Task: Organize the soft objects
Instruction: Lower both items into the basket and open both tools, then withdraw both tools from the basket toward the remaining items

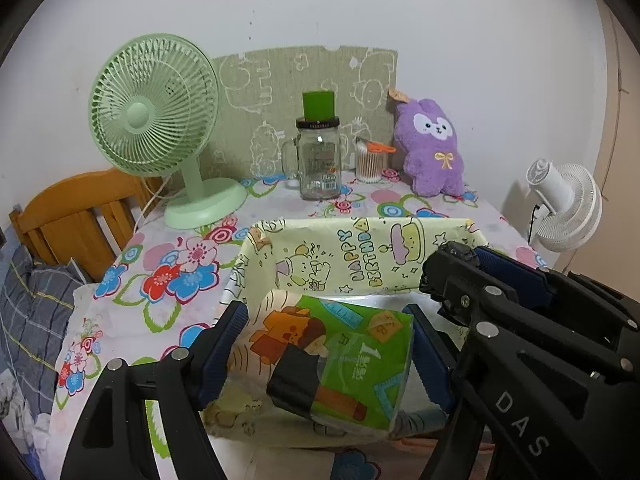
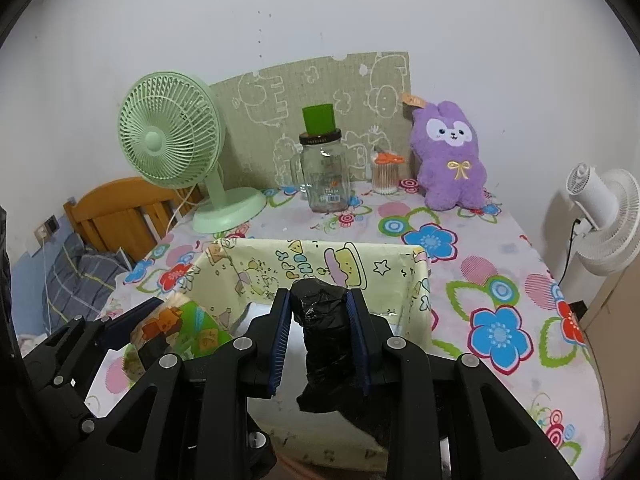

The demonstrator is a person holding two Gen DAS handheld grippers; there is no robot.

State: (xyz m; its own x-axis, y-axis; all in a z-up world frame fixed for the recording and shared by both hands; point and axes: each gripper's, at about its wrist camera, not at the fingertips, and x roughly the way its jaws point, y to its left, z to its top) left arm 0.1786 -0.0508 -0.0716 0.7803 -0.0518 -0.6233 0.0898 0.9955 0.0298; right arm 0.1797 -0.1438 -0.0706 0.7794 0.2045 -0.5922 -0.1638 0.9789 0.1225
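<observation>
Step in hand: both held items hang over the open storage box (image 2: 416, 280) with the birthday print, so lowering them in looks like the job now.
Left gripper (image 1: 324, 344): its jaws stand wide but are closed on the green tissue pack (image 1: 340, 360), one pad on each side; the pack sits just above the box's near left part.
Right gripper (image 2: 320, 340): nearly shut, clamped on the black plastic roll (image 2: 322, 320), which hangs over the middle of the box.
Doing it well: each item should probably sink until it rests on the box's shiny floor before the jaws let go, since a soft pack released high may tip or land on the rim.
Spacing: the two grippers sit close side by side, so keeping the pack to the left and the roll to the right should avoid a bump.
Still outside the box: the purple plush (image 2: 450, 156) sits upright at the back of the flowered table (image 2: 500, 280), well apart from the box.
Count, soft things: one tissue pack, one black roll, one plush.
Count, others: one box, one green fan (image 1: 154, 112), one white fan (image 2: 604, 216), one glass jar (image 1: 318, 160) with a green cap, one small tub of cotton swabs (image 1: 370, 164).
</observation>
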